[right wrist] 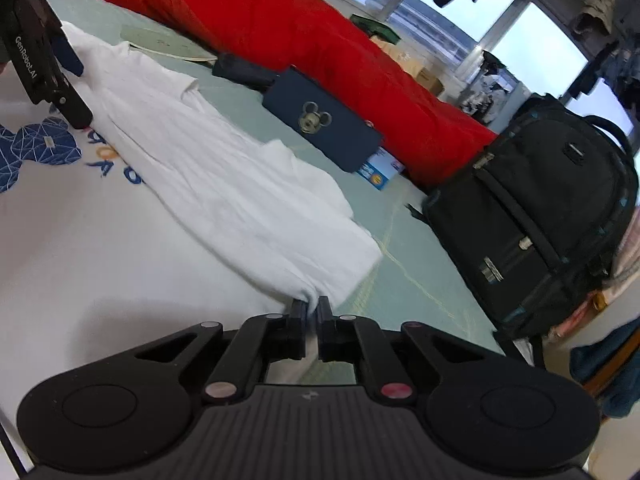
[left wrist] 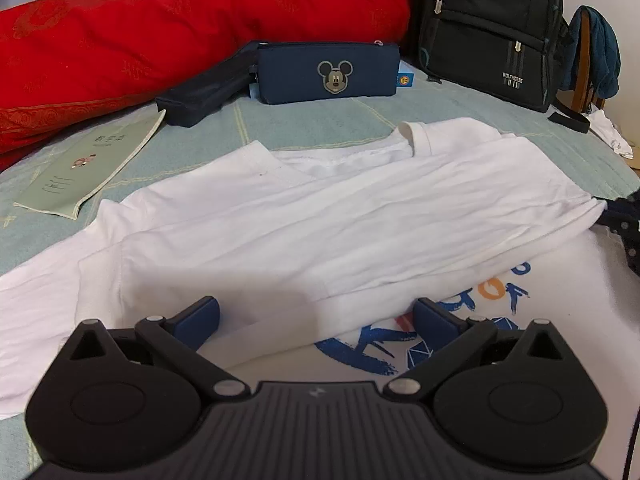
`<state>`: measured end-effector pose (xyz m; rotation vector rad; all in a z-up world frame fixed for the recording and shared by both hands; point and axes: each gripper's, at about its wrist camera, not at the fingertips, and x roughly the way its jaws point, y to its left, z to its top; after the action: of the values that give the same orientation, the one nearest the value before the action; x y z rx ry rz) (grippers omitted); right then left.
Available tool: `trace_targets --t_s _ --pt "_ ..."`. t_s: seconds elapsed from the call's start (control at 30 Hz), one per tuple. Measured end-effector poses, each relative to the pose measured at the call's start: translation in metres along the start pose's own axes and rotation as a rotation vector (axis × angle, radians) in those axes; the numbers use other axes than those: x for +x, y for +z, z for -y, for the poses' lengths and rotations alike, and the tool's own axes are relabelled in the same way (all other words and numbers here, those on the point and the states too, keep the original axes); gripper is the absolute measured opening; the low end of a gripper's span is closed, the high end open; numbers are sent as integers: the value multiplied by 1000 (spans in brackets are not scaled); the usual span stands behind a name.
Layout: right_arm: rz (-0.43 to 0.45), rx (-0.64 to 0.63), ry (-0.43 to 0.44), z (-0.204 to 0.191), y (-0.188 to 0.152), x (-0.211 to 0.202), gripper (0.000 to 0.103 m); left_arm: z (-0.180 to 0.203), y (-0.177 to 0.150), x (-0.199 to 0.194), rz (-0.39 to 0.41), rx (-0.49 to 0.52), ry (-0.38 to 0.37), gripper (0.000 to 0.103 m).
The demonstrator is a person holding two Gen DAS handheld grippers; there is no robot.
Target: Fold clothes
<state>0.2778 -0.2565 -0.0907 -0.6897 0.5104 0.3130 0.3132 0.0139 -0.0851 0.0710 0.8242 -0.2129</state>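
**Right jaws pinch the shirt's edge; left jaws spread wide above it**

The right gripper (right wrist: 313,312) has its jaws clenched on a bunched corner of the white T-shirt (right wrist: 224,184), thin cloth gathered between the two black fingers at the shirt's outer edge. The left gripper (left wrist: 316,316) hovers low over the same T-shirt (left wrist: 320,208), its jaws released and spread wide, the blue pads (left wrist: 200,316) on either side of a soft fold, gripping nothing.

The shirt lies on the bed (left wrist: 320,120), partly folded: a plain, lightly creased cotton panel is doubled over the front, leaving a blue and orange brush-style print (left wrist: 492,292) showing beside it. The ribbed collar sits at the far edge, and one sleeve trails off to the left.

The bed cover is pale green with thin stitched lines. Beyond the shirt lie a flat, pale green booklet (left wrist: 88,164), a navy fabric pencil case (left wrist: 328,72) with a cartoon mouse badge, a glossy red quilt (left wrist: 160,28) and an upright black backpack (left wrist: 492,28).
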Motion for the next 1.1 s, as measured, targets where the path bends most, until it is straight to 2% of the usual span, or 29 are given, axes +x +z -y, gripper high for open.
trace_targets --t_s 0.13,0.27,0.37,0.4,0.43,0.53,0.7,0.8,0.97,1.03,1.1 --pt "-33 152 58 10 -17 -13 6 0 1 1 -1 -3 0 102" --pt "-67 240 136 27 -12 -21 7 -1 3 0 -8 -7 -2 102" --pt "-29 397 187 60 -9 -23 14 -2 2 -1 -9 -9 -12 102" --pt "-17 451 205 71 -8 -23 24 -2 2 0 -8 -8 -14 102" --pt "-12 519 229 84 -7 -15 31 -2 1 0 -7 -8 -13 102" --pt "-23 747 347 118 -9 24 37 -2 1 0 -4 -8 -12 102" --pt "-114 992 452 142 -18 105 35 -2 0 1 -1 -4 -14 102" --pt "-87 983 453 141 -15 124 6 -2 1 2 4 1 -17 102" --pt "-88 925 371 141 0 121 8 -3 3 0 3 -9 -26 102" --pt "-53 878 330 143 6 93 11 -4 4 -8 11 -22 -52 102" --pt "-11 819 355 136 12 60 11 -3 5 -14 20 -28 -72 102"
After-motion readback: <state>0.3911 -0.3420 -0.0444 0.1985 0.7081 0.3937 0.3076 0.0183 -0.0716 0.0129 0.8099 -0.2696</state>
